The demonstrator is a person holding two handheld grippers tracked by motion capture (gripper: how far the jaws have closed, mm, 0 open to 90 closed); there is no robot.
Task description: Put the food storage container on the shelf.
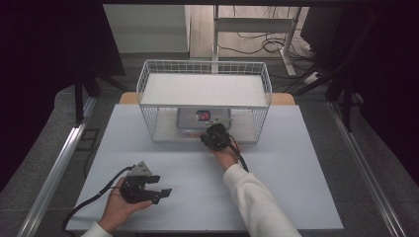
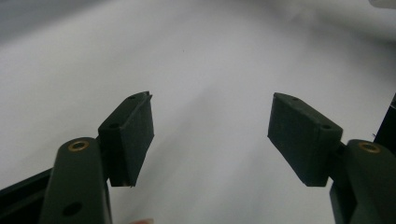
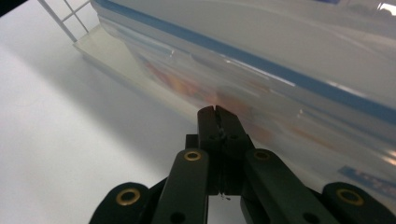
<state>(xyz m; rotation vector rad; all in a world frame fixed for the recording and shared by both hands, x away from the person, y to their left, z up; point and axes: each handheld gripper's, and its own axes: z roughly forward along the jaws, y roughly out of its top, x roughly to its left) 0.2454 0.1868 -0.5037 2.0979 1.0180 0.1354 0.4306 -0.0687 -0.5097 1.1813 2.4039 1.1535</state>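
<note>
Dark curtains and a grey floor with trailing cables surround a white tabletop (image 1: 296, 163) seen from above, a person's forearms entering from its near edge. At the far middle of the tabletop stands a white wire rack (image 1: 205, 98) with a flat upper shelf and an open lower tier. A clear plastic zip bag (image 1: 203, 118) with a blue seal strip and red-and-orange contents lies on that lower tier; in the right gripper view the bag (image 3: 289, 70) looms close, its printed contents blurred.

The right hand (image 1: 226, 157), in a white sleeve (image 1: 257, 202), reaches to the front edge of the rack's lower tier with the right hand-held gripper (image 1: 214, 136) at the bag's near side. In the right gripper view that hand-held gripper (image 3: 217, 112) has its jaws pressed together, tips right at the bag's lower edge; whether any film is pinched between them cannot be told.

The left hand (image 1: 117, 205) rests near the front left of the tabletop, well apart from the rack, holding the left hand-held gripper (image 1: 161, 186) with its grey three-cornered plate on top and a black cable trailing off the near edge. In the left gripper view its jaws are spread wide over bare white surface, the hand-held gripper (image 2: 211, 135) holding nothing.
</note>
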